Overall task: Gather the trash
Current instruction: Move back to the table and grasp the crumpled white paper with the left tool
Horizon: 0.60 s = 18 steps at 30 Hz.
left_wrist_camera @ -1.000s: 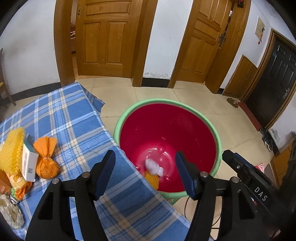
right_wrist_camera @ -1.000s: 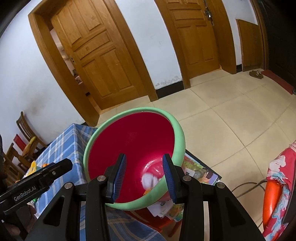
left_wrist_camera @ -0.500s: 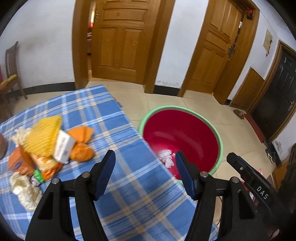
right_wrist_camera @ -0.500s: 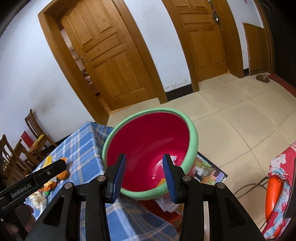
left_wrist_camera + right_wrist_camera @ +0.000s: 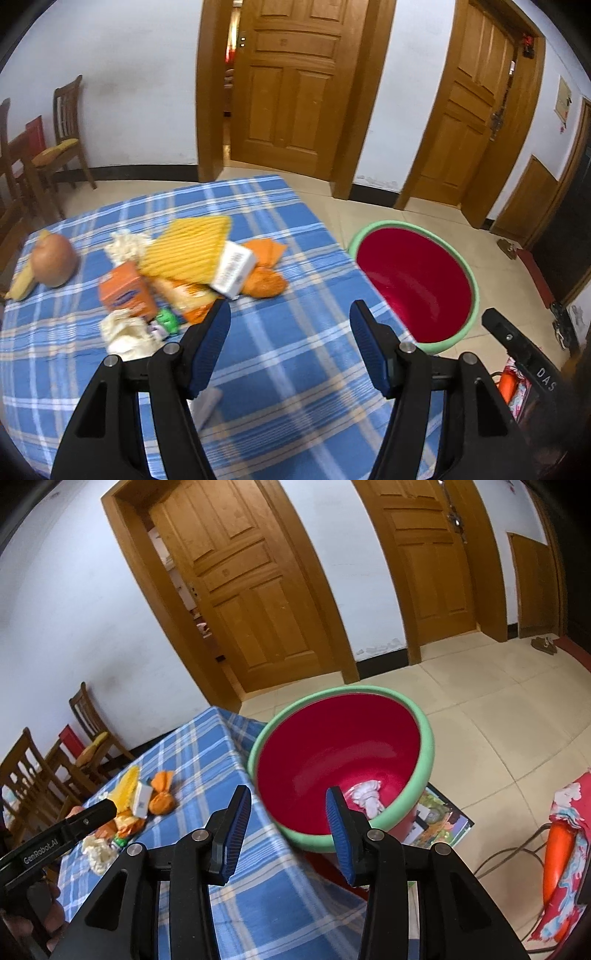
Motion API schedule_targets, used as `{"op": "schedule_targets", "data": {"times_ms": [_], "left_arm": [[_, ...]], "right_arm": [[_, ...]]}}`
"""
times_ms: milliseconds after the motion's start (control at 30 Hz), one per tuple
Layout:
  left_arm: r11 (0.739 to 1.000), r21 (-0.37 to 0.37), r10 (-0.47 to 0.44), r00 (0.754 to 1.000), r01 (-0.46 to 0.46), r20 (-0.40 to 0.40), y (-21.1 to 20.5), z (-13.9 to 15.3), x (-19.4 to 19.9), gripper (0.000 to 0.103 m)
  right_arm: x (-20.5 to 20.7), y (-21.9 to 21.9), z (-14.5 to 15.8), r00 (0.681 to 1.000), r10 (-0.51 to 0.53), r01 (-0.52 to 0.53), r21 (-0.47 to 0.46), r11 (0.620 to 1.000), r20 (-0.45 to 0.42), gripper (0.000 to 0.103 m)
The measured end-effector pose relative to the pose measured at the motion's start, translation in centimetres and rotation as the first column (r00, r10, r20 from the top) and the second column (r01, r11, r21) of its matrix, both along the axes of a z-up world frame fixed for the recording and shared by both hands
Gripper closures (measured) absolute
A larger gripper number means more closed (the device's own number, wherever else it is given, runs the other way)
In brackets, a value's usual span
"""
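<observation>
A pile of trash lies on the blue plaid tablecloth [image 5: 280, 354]: a yellow foam net [image 5: 188, 247], a white box [image 5: 234, 269], an orange wrapper bundle [image 5: 264, 282], an orange carton [image 5: 125, 295] and crumpled white tissue [image 5: 123, 334]. A red basin with a green rim [image 5: 417, 284] stands beside the table's right edge; in the right wrist view it [image 5: 332, 746] holds a white tissue wad [image 5: 367, 795]. My left gripper [image 5: 290, 332] is open and empty above the cloth, near the pile. My right gripper [image 5: 286, 814] is open and empty over the table edge by the basin.
An onion [image 5: 53, 264] and a yellowish piece [image 5: 22, 286] lie at the table's left end. Wooden chairs [image 5: 62, 144] stand by the left wall. Wooden doors [image 5: 291, 85] line the back wall. Picture books [image 5: 439, 819] lie under the basin; a red patterned bag [image 5: 565, 853] hangs right.
My left gripper has swung left from over the basin to over the table, bringing the trash pile into view. My right gripper has drawn back a little from the basin. Both stay open.
</observation>
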<state>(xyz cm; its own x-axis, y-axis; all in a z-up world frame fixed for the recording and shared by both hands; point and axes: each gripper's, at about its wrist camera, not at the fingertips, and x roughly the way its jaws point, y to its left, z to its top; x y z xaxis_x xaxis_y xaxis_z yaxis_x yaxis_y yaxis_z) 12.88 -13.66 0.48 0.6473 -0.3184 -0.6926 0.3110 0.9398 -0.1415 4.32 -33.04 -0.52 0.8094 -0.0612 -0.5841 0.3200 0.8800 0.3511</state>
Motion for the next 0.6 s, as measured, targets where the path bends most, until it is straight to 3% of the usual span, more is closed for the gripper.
{"op": "schedule_targets", "data": {"times_ms": [600], "left_arm": [[0.983,0.038,0.182,0.982,-0.18,-0.049,8.2,-2.1,-0.1,0.036]], "right_arm": [[0.1,2.7,-0.1,0.998,0.054,-0.054,-0.001,0.999,-0.015,0.055]]}}
